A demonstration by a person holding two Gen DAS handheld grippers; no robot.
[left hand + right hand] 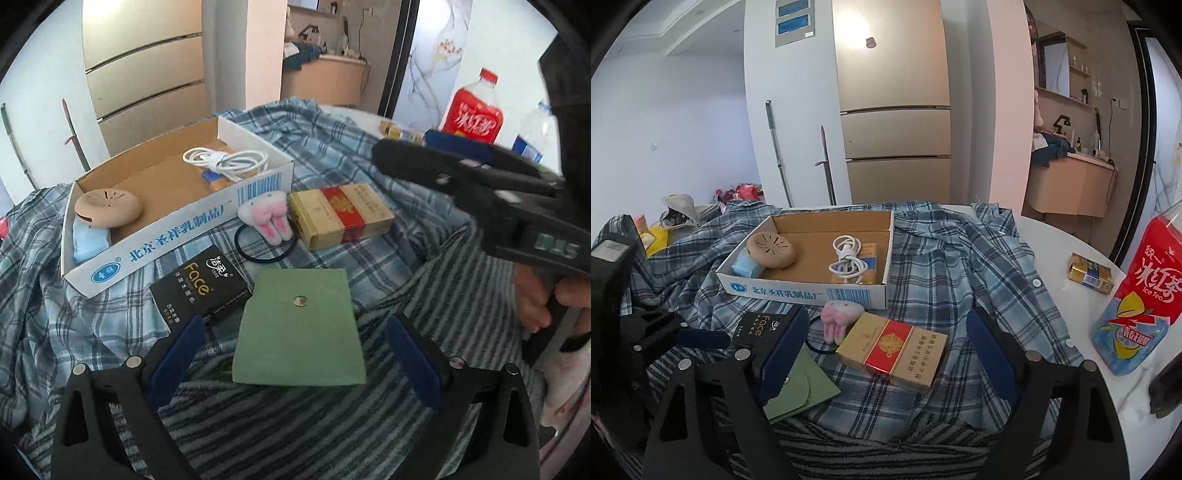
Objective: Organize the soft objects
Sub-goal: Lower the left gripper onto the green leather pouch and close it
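- Left gripper: jaws spread wide, nothing pressed between the blue pads. It points down over a green pouch, which lies flat on a striped cloth between the two fingers without touching either.
- Right gripper: jaws apart, pads free. A gold-and-red carton sits between and ahead of the fingers; no contact is visible.
- In the left wrist view, the right gripper enters from the right edge, held by a hand.
- Cardboard box: open-topped, resting on a blue plaid shirt spread over the table. Inside: a coiled white cable, a round tan disc and a pale blue pack partly under the disc.
- Plush bunny hair tie: lies just in front of the box, beside the carton, its black elastic loop on the shirt.
- Black "Face" pack: lies near the box front, next to the green pouch.
- Red iced-tea bottle: stands on the bare table to the right. A small gold pack lies beside it; its contents cannot be determined at this size.
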